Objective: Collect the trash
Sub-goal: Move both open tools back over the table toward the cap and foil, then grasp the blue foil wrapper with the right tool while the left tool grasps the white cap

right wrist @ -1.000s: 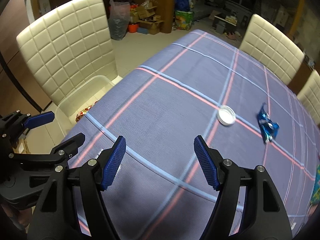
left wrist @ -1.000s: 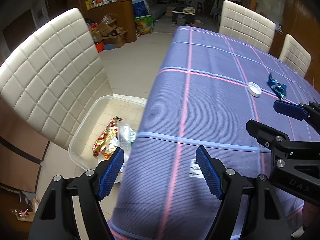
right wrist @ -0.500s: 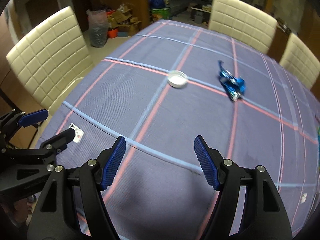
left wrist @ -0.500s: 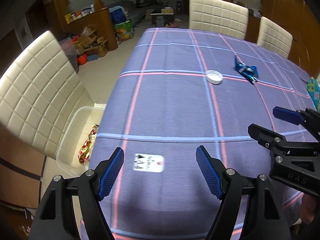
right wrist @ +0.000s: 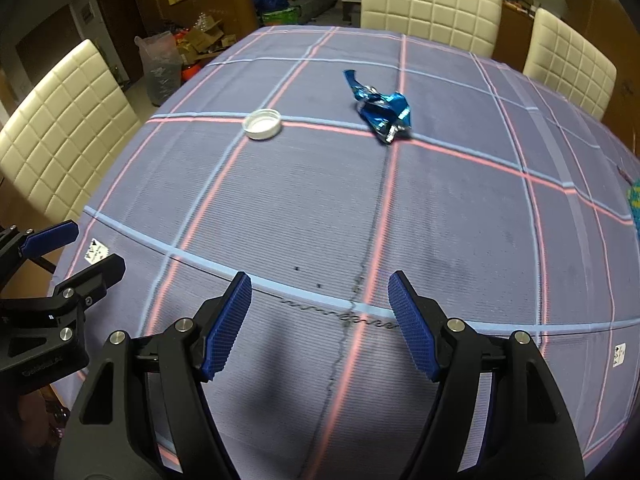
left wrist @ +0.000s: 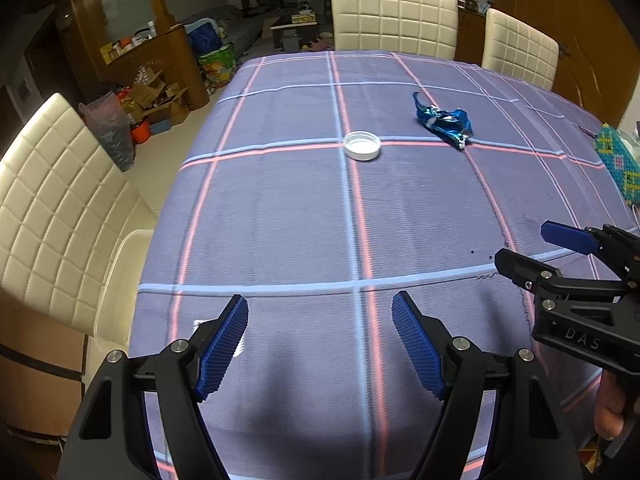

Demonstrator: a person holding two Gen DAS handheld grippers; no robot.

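Both tools hang over the near edge of the table with nothing in them, which fits a reach that has not yet picked its target. The left gripper [left wrist: 320,344] has its ribbed blue pads spread wide over bare cloth, and the right gripper [right wrist: 320,322] is parted just as widely and equally empty. They sit side by side, apart, each angled down toward the tabletop, so either could take a piece.

The trash lies well ahead, toward the middle of the table. A round white plastic bottle cap [left wrist: 361,145] rests open side up on a crossing of the pink and pale blue lines. A crumpled shiny blue foil wrapper [left wrist: 444,120] lies near it, toward the right edge, the two not touching. By position, the cap suits the left tool and the wrapper the right.

The purple checked tablecloth [left wrist: 280,208] covers the whole top, with a small white printed label [right wrist: 96,250] near its left edge. Cream quilted dining chairs [left wrist: 394,16] stand at the far end and along the left side. Beyond them the dim room holds a wooden cabinet [left wrist: 160,60] and cardboard boxes [left wrist: 154,98] on the floor.
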